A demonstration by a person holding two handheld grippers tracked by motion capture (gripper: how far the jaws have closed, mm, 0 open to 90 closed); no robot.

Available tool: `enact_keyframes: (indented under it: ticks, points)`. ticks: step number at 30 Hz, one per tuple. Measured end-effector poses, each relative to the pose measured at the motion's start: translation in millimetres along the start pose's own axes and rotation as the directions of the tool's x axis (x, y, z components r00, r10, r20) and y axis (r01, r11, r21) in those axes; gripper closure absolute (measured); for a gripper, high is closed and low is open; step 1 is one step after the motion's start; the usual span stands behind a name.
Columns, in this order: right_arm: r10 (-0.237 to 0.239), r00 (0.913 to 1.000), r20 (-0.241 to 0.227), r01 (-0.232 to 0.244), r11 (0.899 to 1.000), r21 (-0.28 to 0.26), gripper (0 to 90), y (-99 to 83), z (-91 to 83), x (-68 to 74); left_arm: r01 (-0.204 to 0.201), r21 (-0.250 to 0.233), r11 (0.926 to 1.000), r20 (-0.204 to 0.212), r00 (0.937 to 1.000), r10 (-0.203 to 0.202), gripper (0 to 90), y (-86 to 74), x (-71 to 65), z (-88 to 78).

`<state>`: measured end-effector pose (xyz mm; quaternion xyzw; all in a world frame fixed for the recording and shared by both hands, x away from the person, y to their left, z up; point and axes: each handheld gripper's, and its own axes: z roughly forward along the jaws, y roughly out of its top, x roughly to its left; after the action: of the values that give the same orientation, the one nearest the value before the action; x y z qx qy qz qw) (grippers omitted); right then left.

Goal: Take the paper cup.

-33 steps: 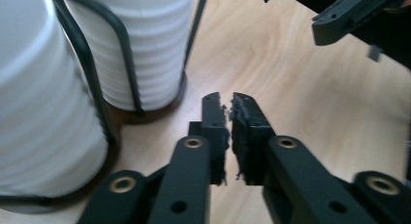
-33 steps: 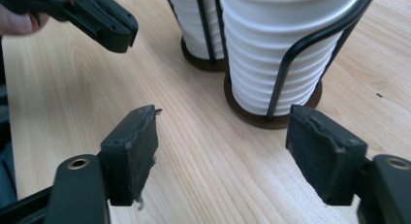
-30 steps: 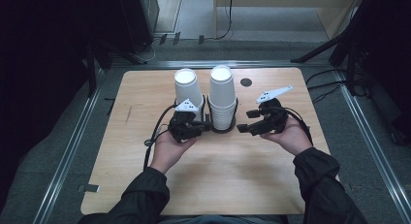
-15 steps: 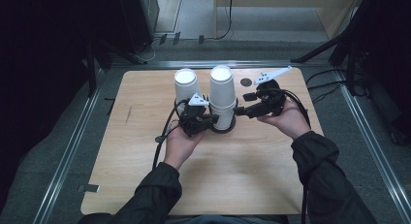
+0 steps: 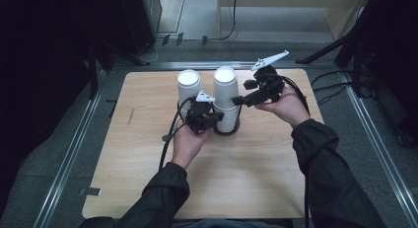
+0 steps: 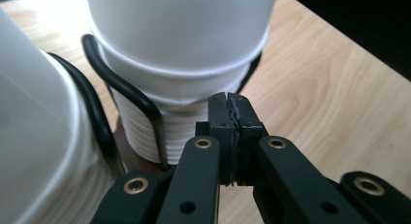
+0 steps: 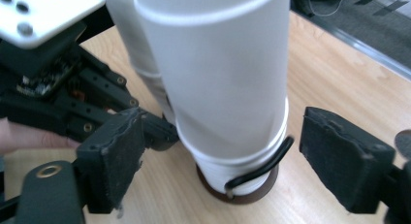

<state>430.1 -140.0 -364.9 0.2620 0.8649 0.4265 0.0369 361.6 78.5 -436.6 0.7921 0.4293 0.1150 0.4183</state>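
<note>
Two claws are at work on one stack. Right gripper (image 7: 218, 156): its jaws have just been opening and now stand wide apart, one pad (image 7: 116, 158) on either side of the tall stack of white paper cups (image 7: 218, 88), neither pad pressing on it. Against the earlier high views, this claw has risen from the foot of the stack to about its upper half and sits closer to it. Left gripper (image 6: 228, 112): jaws pressed together with nothing between them, tips just beside the ribbed lower rims of the same stack (image 6: 184, 64), beside the black wire loop (image 6: 121, 88) of the round dark-based holder (image 7: 237, 195); it has shifted rightward toward that base.

Stack location: in its holder near the far edge of the pale wooden worktop (image 5: 246, 178), about midway along it, with a second white cup stack (image 5: 188, 87) just to its left.

Judgement: the right claw is set to close on the upper cups while the left steadies the base, so a lift-off appears imminent; no cup is yet held.
</note>
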Motion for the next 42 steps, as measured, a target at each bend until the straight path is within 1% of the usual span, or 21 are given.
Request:
enact_keyframes:
  ticks: [1, 2, 4, 7, 10, 12, 14, 17, 18, 19, 20, 21, 22, 23, 24, 25, 26, 32, 34, 36, 42]
  points:
    - [0.0, 1.0, 0.0, 0.0, 1.0, 0.0, 15.6, 0.0, 0.0, 0.0, 0.0, 0.0, 1.0, 0.0, 1.0, 0.0, 90.0, 0.0, 0.0, 0.0]
    - [0.001, 1.0, 0.005, -0.001, 1.0, 0.003, 13.5, 6.3, 1.2, 0.1, -0.002, -0.002, 1.0, -0.017, 0.9998, 0.002, 90.0, 1.1, -1.0, 0.5]
    - [-0.002, 1.0, 0.001, 0.002, 1.0, 0.004, 13.4, 12.6, 3.0, 0.8, -0.011, 0.0, 0.9999, -0.031, 0.9995, 0.011, 90.0, 1.1, -2.4, 0.7]
    - [0.001, 1.0, 0.001, -0.001, 1.0, 0.006, 13.3, 18.7, 5.7, 1.7, -0.012, 0.003, 0.9999, -0.039, 0.9992, 0.012, 90.0, 0.7, -4.1, 1.9]
    - [-0.018, 0.9997, 0.019, 0.018, 1.0, 0.024, 13.3, 31.1, 12.4, 3.9, -0.013, -0.006, 0.9999, -0.048, 0.9988, 0.012, 90.0, 0.5, -6.6, 2.6]
    - [-0.022, 0.9995, 0.023, 0.022, 0.999, 0.024, 13.3, 33.5, 14.0, 4.7, -0.012, -0.011, 0.9999, -0.05, 0.9987, 0.012, 90.0, 0.4, -7.2, 2.7]
    - [-0.038, 0.9991, 0.019, 0.038, 0.998, 0.044, 5.1, 41.1, 20.7, 7.4, -0.012, -0.015, 0.9998, -0.05, 0.9987, 0.011, 90.0, 0.4, -7.9, 3.8]
    - [-0.043, 0.9984, 0.036, 0.041, 0.998, 0.054, 5.2, 45.5, 25.7, 8.7, -0.019, -0.017, 0.9997, -0.053, 0.9984, 0.018, 90.0, 0.1, -8.5, 4.2]
    - [-0.049, 0.9978, 0.044, 0.046, 0.997, 0.058, 5.1, 50.6, 29.9, 11.3, -0.035, -0.022, 0.9992, -0.064, 0.9974, 0.033, 89.7, -0.7, -9.5, 4.5]
    - [-0.049, 0.9978, 0.044, 0.046, 0.997, 0.058, 5.1, 50.6, 29.9, 11.3, -0.035, -0.022, 0.9992, -0.064, 0.9974, 0.033, 89.8, -0.7, -9.5, 4.5]
    - [-0.056, 0.9964, 0.064, 0.052, 0.997, 0.059, 7.2, 55.4, 32.5, 14.1, -0.037, -0.024, 0.999, -0.067, 0.9972, 0.036, 89.8, -1.0, -10.3, 4.8]
    - [-0.056, 0.9964, 0.064, 0.052, 0.997, 0.059, 7.2, 55.4, 32.5, 14.1, -0.038, -0.024, 0.999, -0.066, 0.9971, 0.036, 89.8, -0.9, -10.6, 5.1]
    - [-0.068, 0.9942, 0.083, 0.063, 0.996, 0.055, 13.6, 59.6, 34.1, 15.6, -0.037, -0.024, 0.999, -0.066, 0.9972, 0.035, 89.8, -0.8, -10.6, 5.1]
    - [-0.068, 0.9942, 0.083, 0.063, 0.996, 0.055, 13.6, 59.6, 34.1, 15.6, -0.036, -0.026, 0.999, -0.064, 0.9974, 0.034, 89.8, -0.9, -10.3, 5.3]
    - [-0.069, 0.993, 0.096, 0.063, 0.996, 0.061, 19.9, 63.2, 35.0, 17.4, -0.033, -0.025, 0.9991, -0.062, 0.9976, 0.032, 89.8, -1.0, -9.6, 5.0]
    - [-0.069, 0.993, 0.096, 0.063, 0.996, 0.061, 19.9, 63.2, 35.0, 17.4, -0.033, -0.025, 0.9991, -0.062, 0.9976, 0.032, 89.7, -1.0, -9.6, 5.0]
    - [-0.096, 0.9891, 0.112, 0.087, 0.993, 0.077, 23.6, 65.4, 35.1, 19.7, -0.029, -0.022, 0.9993, -0.056, 0.998, 0.028, 89.7, -1.2, -9.2, 5.1]
    - [-0.111, 0.9858, 0.125, 0.1, 0.99, 0.096, 24.6, 67.8, 35.0, 22.1, -0.019, -0.019, 0.9996, -0.039, 0.9991, 0.018, 89.6, -2.1, -7.4, 6.4]
    - [-0.108, 0.9851, 0.133, 0.096, 0.991, 0.098, 24.8, 68.8, 34.1, 22.3, -0.021, -0.025, 0.9995, -0.044, 0.9988, 0.02, 88.5, -3.4, -7.0, 6.9]
    - [-0.104, 0.9855, 0.134, 0.095, 0.993, 0.074, 25.0, 72.1, 27.6, 23.8, -0.012, -0.026, 0.9996, -0.037, 0.9993, 0.011, 88.5, -3.6, -5.3, 6.6]
    - [-0.103, 0.9855, 0.135, 0.096, 0.994, 0.057, 25.1, 83.1, 12.1, 27.7, -0.017, -0.022, 0.9996, -0.032, 0.9993, 0.016, 87.1, -3.5, -4.7, 6.5]
